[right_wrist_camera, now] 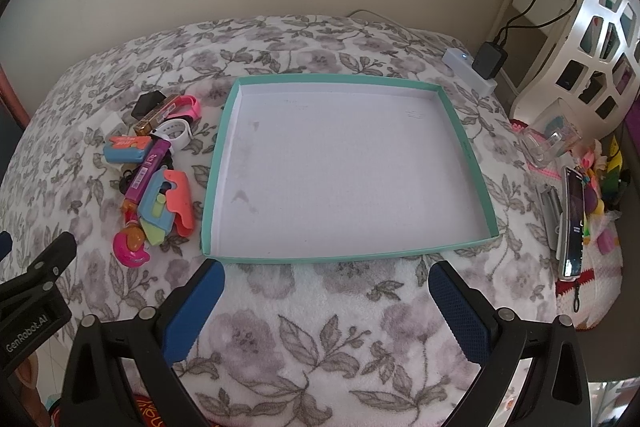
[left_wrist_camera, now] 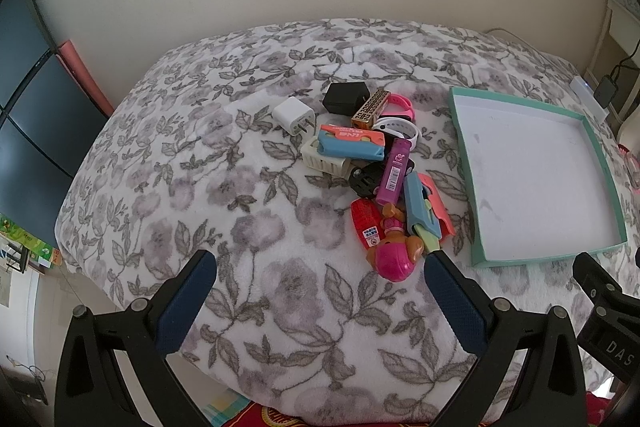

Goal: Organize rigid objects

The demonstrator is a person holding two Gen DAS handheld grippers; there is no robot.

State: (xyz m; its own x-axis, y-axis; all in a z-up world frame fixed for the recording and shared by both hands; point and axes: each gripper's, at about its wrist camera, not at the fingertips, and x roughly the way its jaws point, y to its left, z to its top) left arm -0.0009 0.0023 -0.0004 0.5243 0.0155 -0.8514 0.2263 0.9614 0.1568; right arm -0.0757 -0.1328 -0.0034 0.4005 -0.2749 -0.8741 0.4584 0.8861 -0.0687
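Note:
A pile of small rigid objects lies on the floral blanket [left_wrist_camera: 240, 187]: a white charger [left_wrist_camera: 293, 115], a black charger [left_wrist_camera: 346, 98], a purple tube [left_wrist_camera: 395, 173], a blue-and-coral toy [left_wrist_camera: 426, 213], a pink doll head [left_wrist_camera: 394, 261] and others. An empty teal-rimmed shallow box [left_wrist_camera: 592, 135] sits right of the pile; it fills the right wrist view [right_wrist_camera: 466, 139], where the pile [right_wrist_camera: 156, 167] lies to its left. My left gripper [left_wrist_camera: 320, 263] is open and empty, near the pile's front. My right gripper [right_wrist_camera: 326, 273] is open and empty before the box's near rim.
A dark screen [left_wrist_camera: 28, 115] stands at the far left. Right of the blanket are a white power strip with a black adapter [right_wrist_camera: 486, 61], a phone [right_wrist_camera: 574, 223], a clear holder [right_wrist_camera: 550, 143] and a white lattice basket [right_wrist_camera: 600, 27]. A wall runs behind.

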